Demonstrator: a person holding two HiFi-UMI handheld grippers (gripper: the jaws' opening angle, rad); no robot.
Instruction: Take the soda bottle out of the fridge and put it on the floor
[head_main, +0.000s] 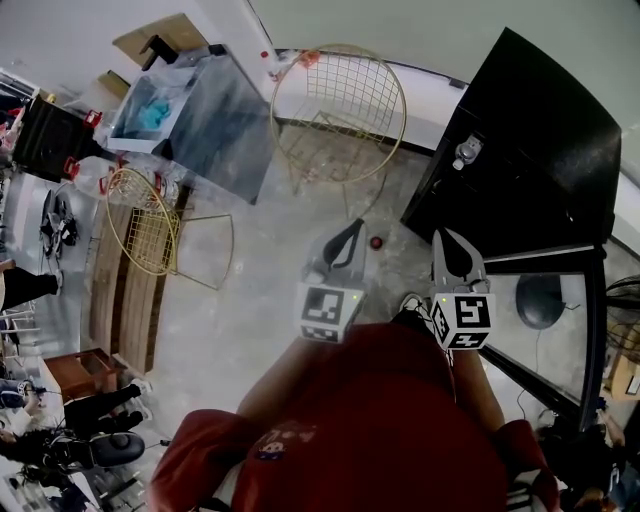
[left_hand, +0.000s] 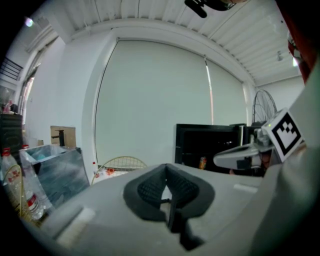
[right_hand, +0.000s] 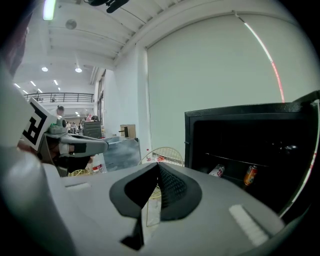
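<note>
Orange soda bottle (right_hand: 250, 175) sits in the fridge (right_hand: 190, 135), beyond the closed, empty right hand-held gripper (right_hand: 159, 165).

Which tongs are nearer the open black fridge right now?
Right. The right tongs are shut and just in front of the open black fridge. The left tongs are beside them, on the side away from it.

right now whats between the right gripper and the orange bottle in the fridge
Nothing: open air from right gripper to orange bottle, per right gripper view.
</note>
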